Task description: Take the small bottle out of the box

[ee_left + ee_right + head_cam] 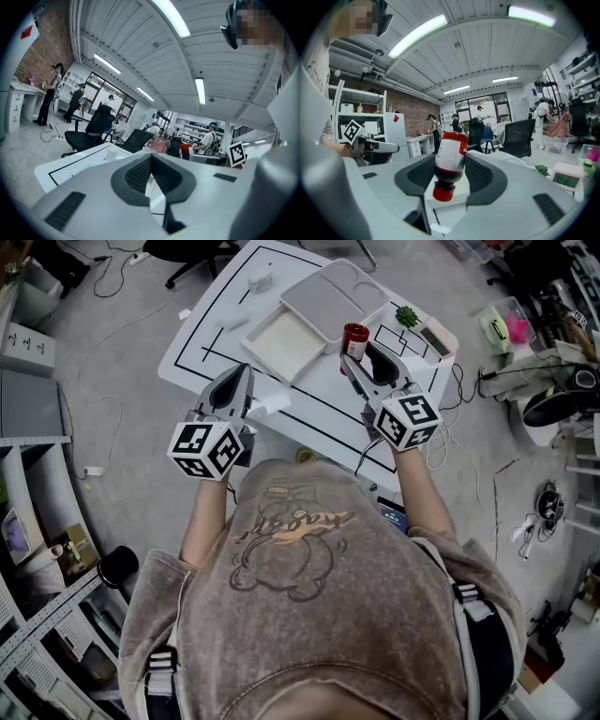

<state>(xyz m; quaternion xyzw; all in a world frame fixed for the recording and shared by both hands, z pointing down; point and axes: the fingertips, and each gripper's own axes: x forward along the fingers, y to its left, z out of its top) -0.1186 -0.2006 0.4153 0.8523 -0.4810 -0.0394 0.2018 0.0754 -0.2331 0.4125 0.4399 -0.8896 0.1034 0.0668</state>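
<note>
A small dark-red bottle (pixel 355 337) with a red cap and white label is clamped between the pads of my right gripper (pixel 357 352), just off the right rim of the white box (pixel 281 345). In the right gripper view the bottle (pixel 451 159) hangs cap-down between the jaws of the right gripper (pixel 450 174), above the white table. The box is open and its inside looks bare; its lid (pixel 335 294) lies behind it. My left gripper (pixel 237 376) hovers at the table's near edge, left of the box. Its jaws (pixel 151 164) are shut with nothing between them.
On the white table (pixel 211 324) with black lines are a small green plant (pixel 406 316), a pale device with a display (pixel 437 337) and a small white item (pixel 260 280). Cables and clutter lie on the floor at right. Shelves stand at left.
</note>
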